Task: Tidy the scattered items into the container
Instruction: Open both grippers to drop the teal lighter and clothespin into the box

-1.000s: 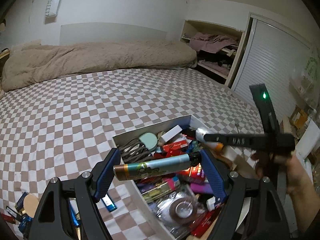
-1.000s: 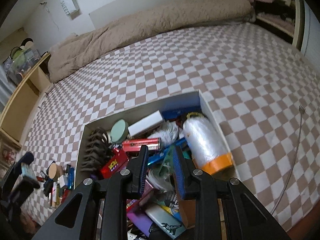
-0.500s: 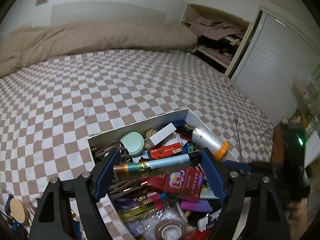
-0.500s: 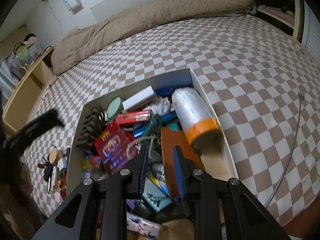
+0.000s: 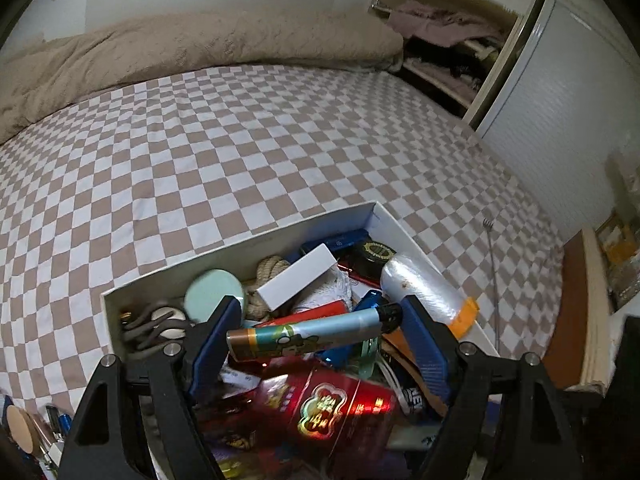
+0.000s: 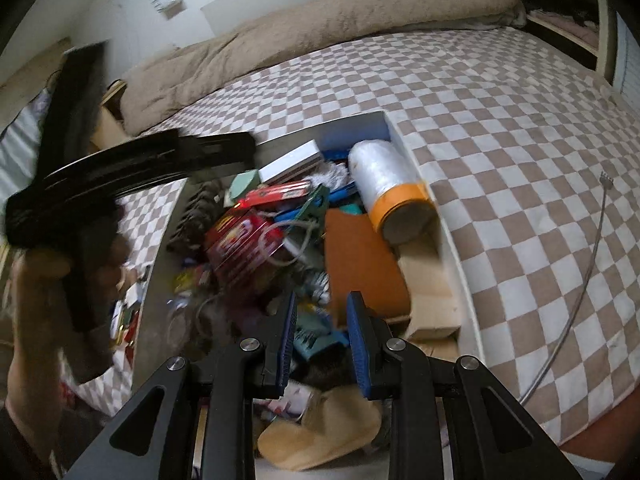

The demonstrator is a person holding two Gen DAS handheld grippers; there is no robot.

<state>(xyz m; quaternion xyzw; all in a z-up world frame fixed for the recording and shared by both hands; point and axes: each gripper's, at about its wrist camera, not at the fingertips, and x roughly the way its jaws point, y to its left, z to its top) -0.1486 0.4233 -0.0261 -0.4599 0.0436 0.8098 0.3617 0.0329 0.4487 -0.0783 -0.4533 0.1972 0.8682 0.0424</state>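
Since a second ago the left gripper [image 5: 316, 338] has carried the tube [image 5: 312, 334], clenched crosswise, from the box's [image 5: 240, 246] edge to above its clutter, ready to drop. In the right view, the right gripper [image 6: 320, 340] hangs over the box, narrowly parted, seemingly empty.

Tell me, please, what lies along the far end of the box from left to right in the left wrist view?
Mint round lid → coiled rope → white rectangular box → black round tin → plastic film roll with orange end, all inside the white box.
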